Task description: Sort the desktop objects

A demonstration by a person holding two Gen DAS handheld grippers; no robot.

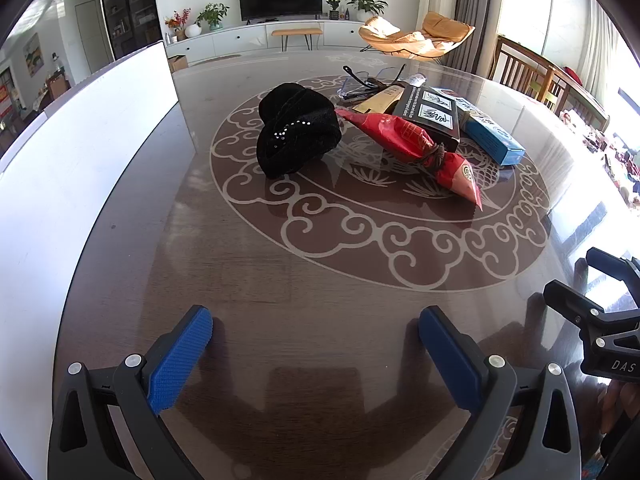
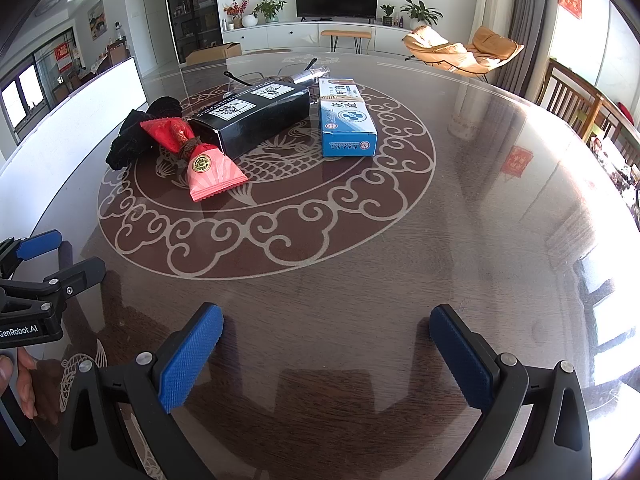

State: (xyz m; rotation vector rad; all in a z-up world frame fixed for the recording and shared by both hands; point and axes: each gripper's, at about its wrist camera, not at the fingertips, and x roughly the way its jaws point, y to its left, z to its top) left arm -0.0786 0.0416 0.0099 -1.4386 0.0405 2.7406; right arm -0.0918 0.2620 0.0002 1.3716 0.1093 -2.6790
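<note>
Sunlit glass-topped table point(image 1: 320, 280) carries a soft black velvet hat point(image 1: 298, 130) near its centre; with both grippers' fingers wide apart and empty, pinch its crushable crown anywhere.

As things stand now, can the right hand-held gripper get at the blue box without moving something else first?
Probably yes. The right hand-held gripper is open and holds nothing, and only bare table lies between it and the blue box. The black box lies to its left, apart from it, so the near end is free.
</note>
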